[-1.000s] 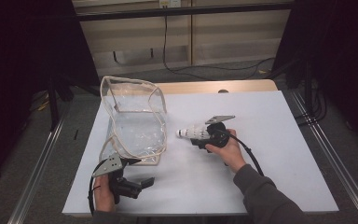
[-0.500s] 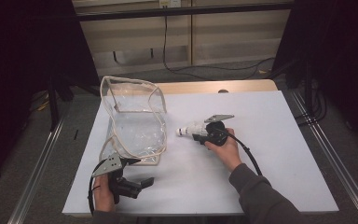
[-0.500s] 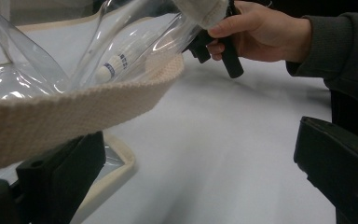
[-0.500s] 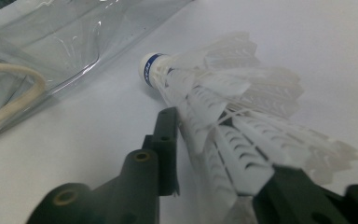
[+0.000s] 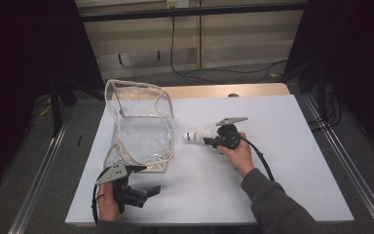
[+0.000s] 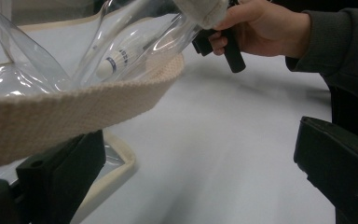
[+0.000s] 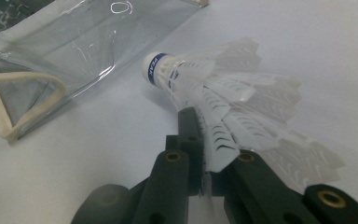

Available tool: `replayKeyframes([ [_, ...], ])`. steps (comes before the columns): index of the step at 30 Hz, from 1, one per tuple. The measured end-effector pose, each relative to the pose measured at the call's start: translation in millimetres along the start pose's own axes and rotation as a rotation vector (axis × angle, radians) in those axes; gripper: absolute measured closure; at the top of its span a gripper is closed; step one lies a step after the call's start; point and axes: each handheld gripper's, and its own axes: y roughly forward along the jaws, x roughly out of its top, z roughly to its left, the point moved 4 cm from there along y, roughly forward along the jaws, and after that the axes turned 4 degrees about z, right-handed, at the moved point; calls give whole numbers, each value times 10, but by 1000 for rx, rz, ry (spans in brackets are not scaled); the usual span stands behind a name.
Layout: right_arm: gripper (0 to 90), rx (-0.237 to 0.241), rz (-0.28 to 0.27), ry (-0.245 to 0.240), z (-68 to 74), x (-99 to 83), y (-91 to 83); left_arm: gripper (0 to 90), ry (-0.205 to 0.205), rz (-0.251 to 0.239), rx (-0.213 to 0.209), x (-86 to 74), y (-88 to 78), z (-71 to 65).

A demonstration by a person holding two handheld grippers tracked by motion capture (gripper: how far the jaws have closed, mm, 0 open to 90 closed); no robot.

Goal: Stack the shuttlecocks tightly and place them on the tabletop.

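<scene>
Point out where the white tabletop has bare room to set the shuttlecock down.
The white table lies bare right of the right gripper holding the white feathered shuttlecock, and between both hands along the near edge. The clear plastic bag and left gripper crowd the left.

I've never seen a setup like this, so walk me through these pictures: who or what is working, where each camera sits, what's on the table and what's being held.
A person works here, holding a hand tool with two fingers in each hand. The high view looks down from above the white table. The other two cameras ride on the tools, looking along their fingers. On the table stands a clear plastic bag with cream edging. The right gripper has just closed on the feathers of a white shuttlecock, holding it beside the bag. The left gripper stands open near the bag's cream strap, gripping nothing.
</scene>
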Motion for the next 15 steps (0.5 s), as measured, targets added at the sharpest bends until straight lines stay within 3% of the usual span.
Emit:
replayKeyframes([
  [15,883,59,-30,-30,91,124,-312,22,0,-9,2,9,-11,-5],
])
